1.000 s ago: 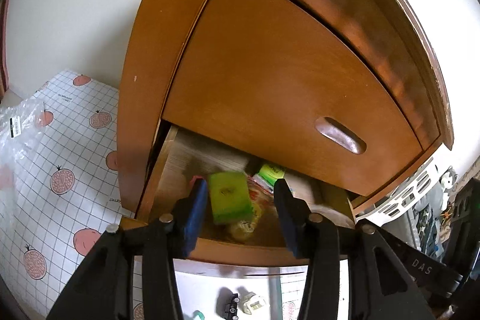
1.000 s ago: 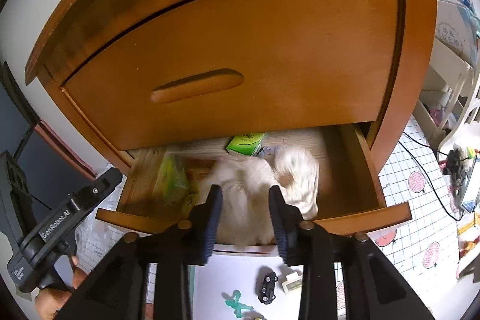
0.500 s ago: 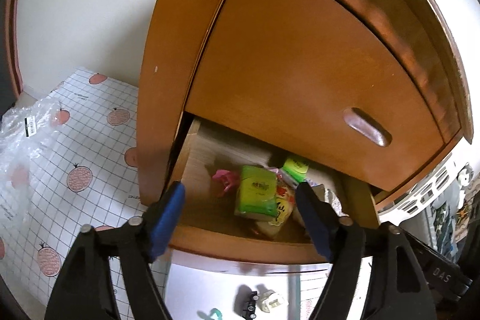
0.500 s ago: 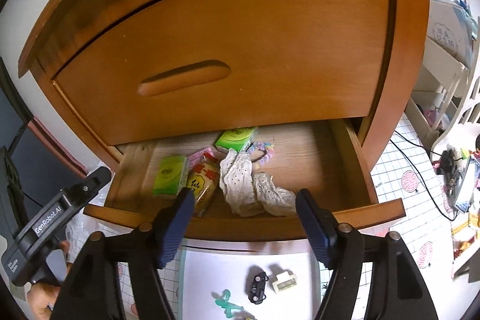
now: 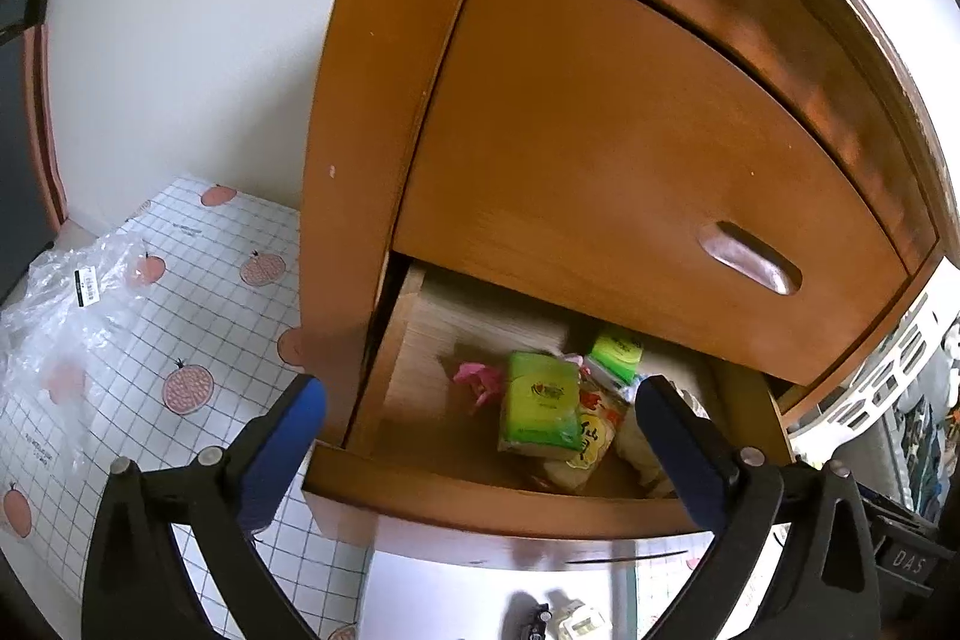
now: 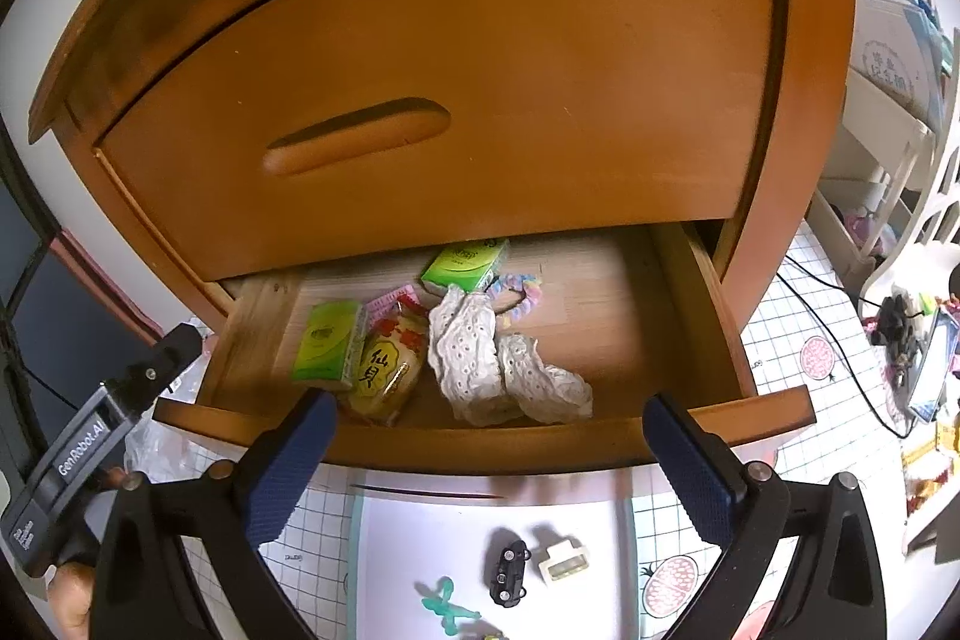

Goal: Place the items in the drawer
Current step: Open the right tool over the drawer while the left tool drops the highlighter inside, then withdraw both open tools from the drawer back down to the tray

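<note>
We work at a wooden cabinet that stands on a floor sheet printed with a grid and pink fruit; the lower drawer is pulled out, and inside it lie a green packet, a yellow snack bag, a white lace cloth, a second green packet at 12 o'clock of the cloth, and a pastel bracelet just beside that packet; a pink scrap sits at 9 o'clock of the first packet in the left wrist view.

On the white mat in front of the drawer a small black toy car, a white clip and a green figure wait; we judge these are yet to go in.

The risk from here: reaching down for them, either claw could knock the projecting drawer front; the small pieces lie close together, so one pinch could nudge a neighbour away.

Our left claw hangs just outside the drawer front, pads spread wide, holding nothing; our right claw is posed alike, spread wide and empty, aimed into the drawer from above its front edge.
</note>
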